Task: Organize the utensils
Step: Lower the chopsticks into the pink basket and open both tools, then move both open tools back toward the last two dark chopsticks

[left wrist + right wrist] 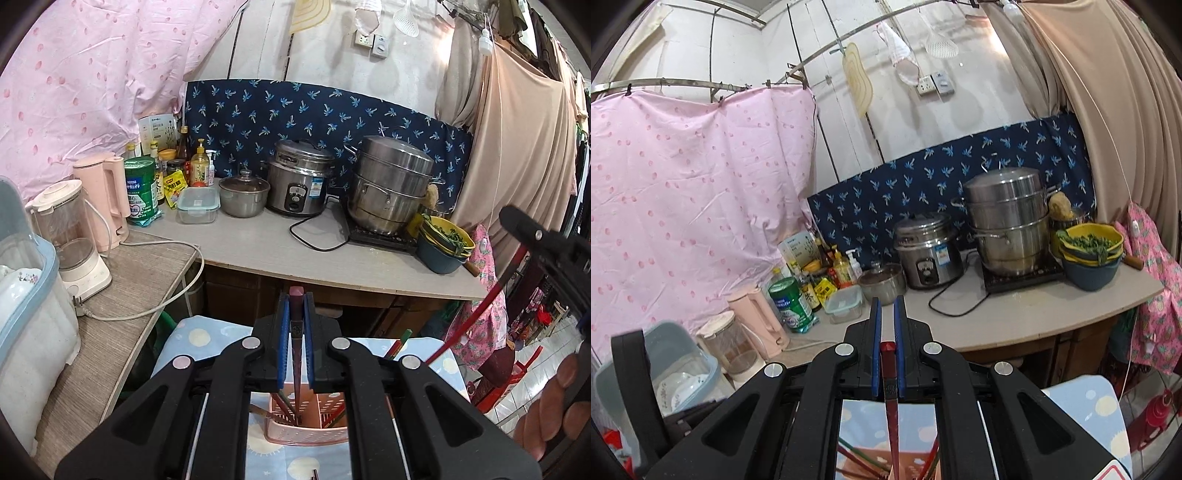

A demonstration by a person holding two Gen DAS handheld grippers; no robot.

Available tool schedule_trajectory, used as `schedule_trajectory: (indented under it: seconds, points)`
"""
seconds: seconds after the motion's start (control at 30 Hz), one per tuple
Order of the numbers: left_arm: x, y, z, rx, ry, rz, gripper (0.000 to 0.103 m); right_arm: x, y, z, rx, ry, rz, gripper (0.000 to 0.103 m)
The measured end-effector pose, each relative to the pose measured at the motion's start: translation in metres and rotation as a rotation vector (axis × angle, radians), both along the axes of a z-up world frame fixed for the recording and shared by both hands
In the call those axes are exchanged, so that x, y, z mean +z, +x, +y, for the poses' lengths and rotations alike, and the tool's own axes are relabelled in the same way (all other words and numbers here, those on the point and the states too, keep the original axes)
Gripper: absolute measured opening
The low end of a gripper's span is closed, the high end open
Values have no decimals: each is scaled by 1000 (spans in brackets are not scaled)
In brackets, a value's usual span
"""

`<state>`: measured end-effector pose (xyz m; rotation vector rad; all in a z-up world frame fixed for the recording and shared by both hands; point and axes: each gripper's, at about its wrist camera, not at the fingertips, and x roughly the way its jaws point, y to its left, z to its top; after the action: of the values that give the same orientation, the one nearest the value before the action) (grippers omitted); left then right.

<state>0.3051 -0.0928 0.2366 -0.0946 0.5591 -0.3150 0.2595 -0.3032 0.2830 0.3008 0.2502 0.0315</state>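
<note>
In the left wrist view my left gripper (296,300) is shut on a dark brown-red chopstick (296,334). The stick stands nearly upright, and its lower end reaches down into a pink slotted holder (308,432) holding several other chopsticks. My right gripper (535,236) shows at the right edge with a red chopstick (476,317) slanting down from it. In the right wrist view my right gripper (887,306) is shut on that red chopstick (889,384), whose tip points down at the holder (912,463).
The holder stands on a small table under a blue cloth (199,336) with pale circles. Behind it a counter (280,251) carries a rice cooker (297,181), a steamer pot (391,184), stacked bowls (443,243), a pink kettle (105,199) and a blender (70,236). A hand (554,406) shows at lower right.
</note>
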Motion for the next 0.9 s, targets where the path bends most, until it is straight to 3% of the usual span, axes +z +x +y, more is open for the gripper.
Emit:
schedule_trajectory:
  seconds: [0.13,0.4,0.67,0.77,0.8,0.9]
  points:
    - [-5,1,-1,-4,2,9,7,-12,11,0,1,-2,29,7]
    - [-15,5,-6,-18,8,34,7,-76,30,5,13,-5,173,7]
    - [-23,8,-10,-30,9,64,7,-100,33,7,11,-28,237,7]
    - [-23,6,-11,-19,16,61,27,-101,31,5,6,-25,246,15]
    - [-23,5,-11,-12,20,58,39,-102,30,4,4,-21,248,21]
    - [-23,-1,-12,-1,33,42,47,-102,23,2,-1,-10,244,32]
